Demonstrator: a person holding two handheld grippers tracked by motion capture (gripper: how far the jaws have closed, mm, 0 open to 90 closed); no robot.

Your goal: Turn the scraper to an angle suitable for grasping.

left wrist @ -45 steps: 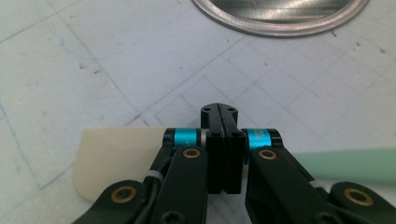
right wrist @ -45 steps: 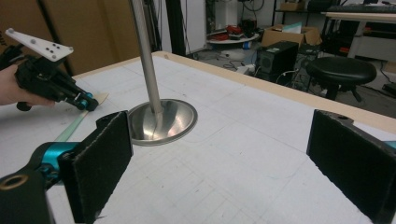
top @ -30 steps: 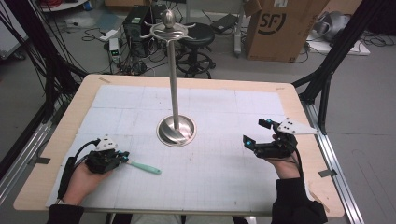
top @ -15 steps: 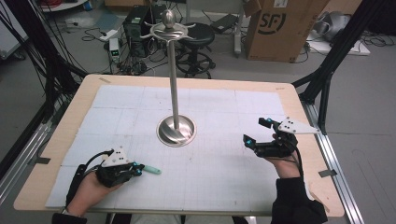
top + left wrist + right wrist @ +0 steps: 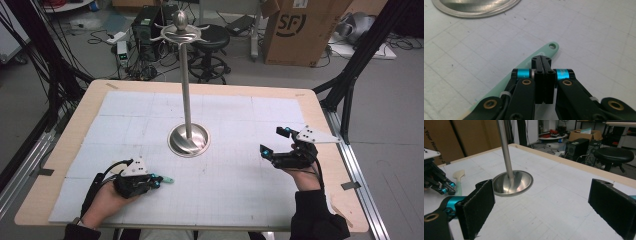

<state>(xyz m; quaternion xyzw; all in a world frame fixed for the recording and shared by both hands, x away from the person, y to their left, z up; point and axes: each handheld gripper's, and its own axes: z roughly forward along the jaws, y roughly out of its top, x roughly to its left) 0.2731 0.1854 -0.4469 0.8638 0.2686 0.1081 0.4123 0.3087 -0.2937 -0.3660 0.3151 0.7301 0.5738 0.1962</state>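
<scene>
Left hand-held gripper (image 5: 159, 180) low over the near-left part of the worktop (image 5: 90, 105), jaws clenched tight together, pad against pad. Just under and beside them, a mint-green spatula (image 5: 537, 56) flat on the white mat (image 5: 240, 125); in the left gripper view, holed handle end poking out past the jaw tips, the rest running back beneath the gripper body. Impossible to tell whether the shut jaws nip the spatula's edge or merely rest over it. In the high view, only the green tip visible past the jaws, pointing right.

Right hand-held gripper (image 5: 274, 141) at the near-right of the worktop, released: jaws spread wide, nothing between the dark pads (image 5: 477, 206). Well apart from the spatula.

Steel stand (image 5: 188, 139) upright near the middle of the mat, round dished base, thin pole, hooked top. Between the two grippers and farther from the person. Seen from the right gripper view: stand base ahead, and beyond it at far left the left gripper with the spatula's pale blade (image 5: 458, 174) on the mat beside it.

Cardboard box (image 5: 300, 27) and black stool (image 5: 212, 37) on the floor past the worktop.
</scene>
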